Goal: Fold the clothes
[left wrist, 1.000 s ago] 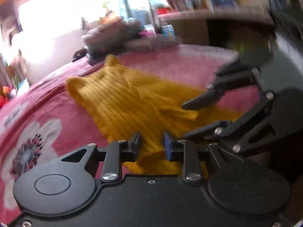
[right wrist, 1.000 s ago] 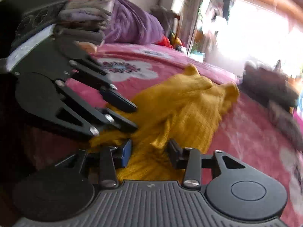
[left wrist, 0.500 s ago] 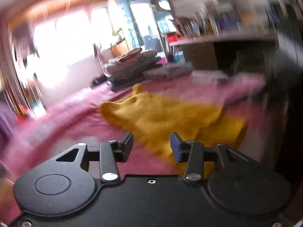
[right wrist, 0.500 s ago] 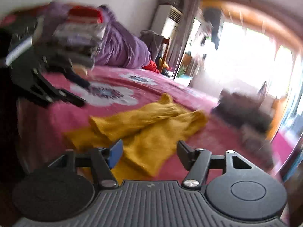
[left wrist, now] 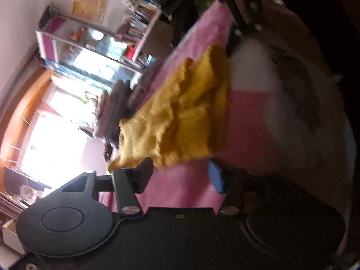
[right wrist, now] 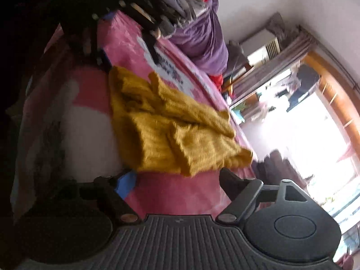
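Observation:
A mustard-yellow ribbed knit sweater (left wrist: 186,114) (right wrist: 171,130) lies crumpled and partly folded over on a pink flowered bedspread (left wrist: 180,189) (right wrist: 180,193). Both views are rolled steeply sideways. My left gripper (left wrist: 180,175) is open, lifted off the bed, with the sweater's near edge just beyond its fingertips and nothing between them. My right gripper (right wrist: 177,180) is open as well and holds nothing, its wide-spread fingers just short of the sweater's hem. Each view shows the other gripper as a black linkage beyond the sweater's far end, in the upper part of the frame.
Folded dark clothes (left wrist: 117,108) (right wrist: 276,164) are stacked on the bed beyond the sweater. A purple bedding bundle (right wrist: 204,36) and a stack of folded clothes (right wrist: 180,2) sit at the bed's other end. Shelves (left wrist: 144,15) and a bright window (right wrist: 315,121) lie beyond.
Both grippers have let go of the sweater, opened wider, pulled back and rolled sideways. The sweater now lies loose on the bedspread.

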Motion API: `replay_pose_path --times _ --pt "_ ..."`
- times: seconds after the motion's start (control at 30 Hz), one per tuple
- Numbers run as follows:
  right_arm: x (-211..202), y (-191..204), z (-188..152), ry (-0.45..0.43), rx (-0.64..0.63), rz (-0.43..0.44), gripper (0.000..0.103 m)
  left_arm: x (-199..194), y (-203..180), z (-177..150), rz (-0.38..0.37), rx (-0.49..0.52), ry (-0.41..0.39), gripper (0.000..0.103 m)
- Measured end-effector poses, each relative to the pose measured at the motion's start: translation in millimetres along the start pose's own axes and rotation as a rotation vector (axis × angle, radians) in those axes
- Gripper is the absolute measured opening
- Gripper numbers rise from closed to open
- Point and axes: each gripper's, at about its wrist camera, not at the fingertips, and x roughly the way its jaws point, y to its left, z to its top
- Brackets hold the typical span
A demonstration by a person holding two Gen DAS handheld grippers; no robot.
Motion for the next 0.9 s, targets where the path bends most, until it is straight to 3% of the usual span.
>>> replay_pose_path --times 0.13,0.33,0.43,0.5,0.57,0.67,0.9 --pt "14 2 3 -0.052 -0.055 0.011 0.081 16 -1 5 -0.002 0.043 -0.066 0.059" --pt "23 -12 4 -0.112 -0.039 0.061 0.083 23 19 -8 -0.015 -0.033 -0.156 0.081" --pt "23 -21 3 -0.132 -0.022 0.102 0.080 28 27 -9 -0.074 -0.088 -0.172 0.083" --pt "26 -32 1 -0.133 0.024 0.192 0.060 30 30 -6 -0.128 -0.074 -0.181 0.077" --pt "28 -39 2 -0.133 0.063 0.294 0.041 31 36 3 -0.225 -0.049 -0.181 0.047" --pt "33 -64 10 -0.135 0.127 0.400 0.032 37 51 14 -0.320 -0.051 -0.152 0.036" --pt "40 -143 15 -0.227 0.279 0.495 0.030 45 126 15 -0.477 -0.347 -0.173 0.030"
